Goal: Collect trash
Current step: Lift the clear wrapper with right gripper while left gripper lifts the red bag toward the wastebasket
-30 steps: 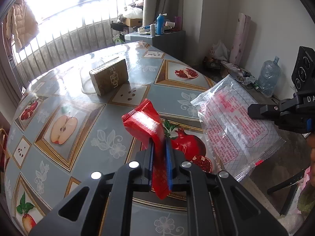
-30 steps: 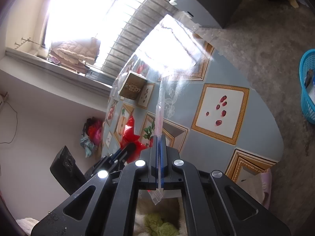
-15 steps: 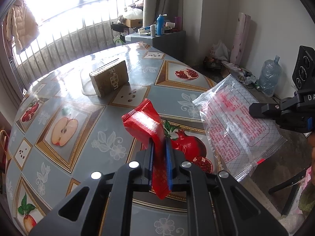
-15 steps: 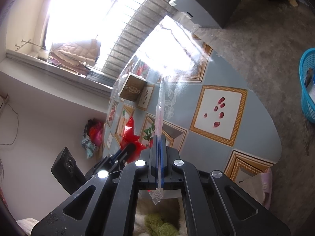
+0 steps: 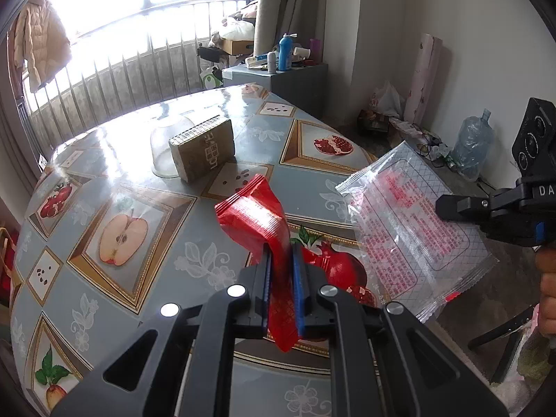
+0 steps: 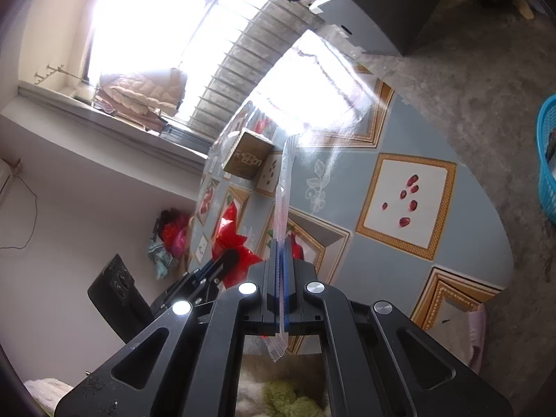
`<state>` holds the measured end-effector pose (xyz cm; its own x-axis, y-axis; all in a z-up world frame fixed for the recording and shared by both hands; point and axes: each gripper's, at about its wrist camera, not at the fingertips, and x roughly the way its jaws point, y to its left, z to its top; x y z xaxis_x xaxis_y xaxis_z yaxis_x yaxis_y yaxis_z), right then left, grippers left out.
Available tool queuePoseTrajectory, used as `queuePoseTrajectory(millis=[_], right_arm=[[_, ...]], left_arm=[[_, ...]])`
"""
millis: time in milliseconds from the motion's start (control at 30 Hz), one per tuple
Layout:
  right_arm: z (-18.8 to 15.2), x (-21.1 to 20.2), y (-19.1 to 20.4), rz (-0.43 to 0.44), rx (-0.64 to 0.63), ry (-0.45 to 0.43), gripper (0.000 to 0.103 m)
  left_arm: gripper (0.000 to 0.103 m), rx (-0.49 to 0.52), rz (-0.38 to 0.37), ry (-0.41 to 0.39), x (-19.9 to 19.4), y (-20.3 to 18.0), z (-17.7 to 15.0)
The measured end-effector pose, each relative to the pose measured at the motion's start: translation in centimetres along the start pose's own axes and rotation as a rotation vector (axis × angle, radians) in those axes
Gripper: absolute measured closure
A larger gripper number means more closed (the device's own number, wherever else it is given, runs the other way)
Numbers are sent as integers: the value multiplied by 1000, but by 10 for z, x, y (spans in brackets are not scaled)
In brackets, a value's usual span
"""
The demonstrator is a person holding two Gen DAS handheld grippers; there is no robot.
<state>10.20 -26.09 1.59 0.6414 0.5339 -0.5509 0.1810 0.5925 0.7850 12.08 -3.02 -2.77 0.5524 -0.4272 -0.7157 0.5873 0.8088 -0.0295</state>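
My left gripper [image 5: 281,260] is shut on a crumpled red wrapper [image 5: 255,215] and holds it above the table's near edge. My right gripper [image 6: 280,243] is shut on a clear plastic wrapper with red print [image 6: 283,187], seen edge-on. In the left wrist view that clear wrapper [image 5: 410,229] hangs flat at the right, pinched by the right gripper [image 5: 441,205] over the table's right edge. The red wrapper [image 6: 229,232] and the left gripper [image 6: 229,257] show at the left of the right wrist view.
A brown cardboard box [image 5: 203,147] and an upturned clear bowl [image 5: 165,147] sit on the fruit-patterned tablecloth [image 5: 121,229]. A blue basket [image 6: 547,160] stands on the floor. A grey cabinet [image 5: 288,76] with bottles and a water jug [image 5: 472,146] are beyond the table.
Both grippers hold their wrappers as before. The views have drifted only slightly; the right gripper and clear wrapper have shifted a little.
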Motion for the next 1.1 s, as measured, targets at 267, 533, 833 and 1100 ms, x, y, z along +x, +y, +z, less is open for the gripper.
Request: queuePoseTrajectory(millis=[267, 533, 833, 1100], right_arm=[[1, -16, -7, 40, 2, -47, 103], [0, -39, -16, 64, 14, -111, 103], [1, -71, -31, 69, 41, -210, 103], [-5, -109, -54, 46, 81, -326, 103]], left_arm=[[93, -1, -27, -17, -11, -6, 15], [93, 17, -85, -25, -20, -27, 29], [93, 102, -168, -43, -22, -65, 55], [93, 185, -280, -42, -12, -119, 85]])
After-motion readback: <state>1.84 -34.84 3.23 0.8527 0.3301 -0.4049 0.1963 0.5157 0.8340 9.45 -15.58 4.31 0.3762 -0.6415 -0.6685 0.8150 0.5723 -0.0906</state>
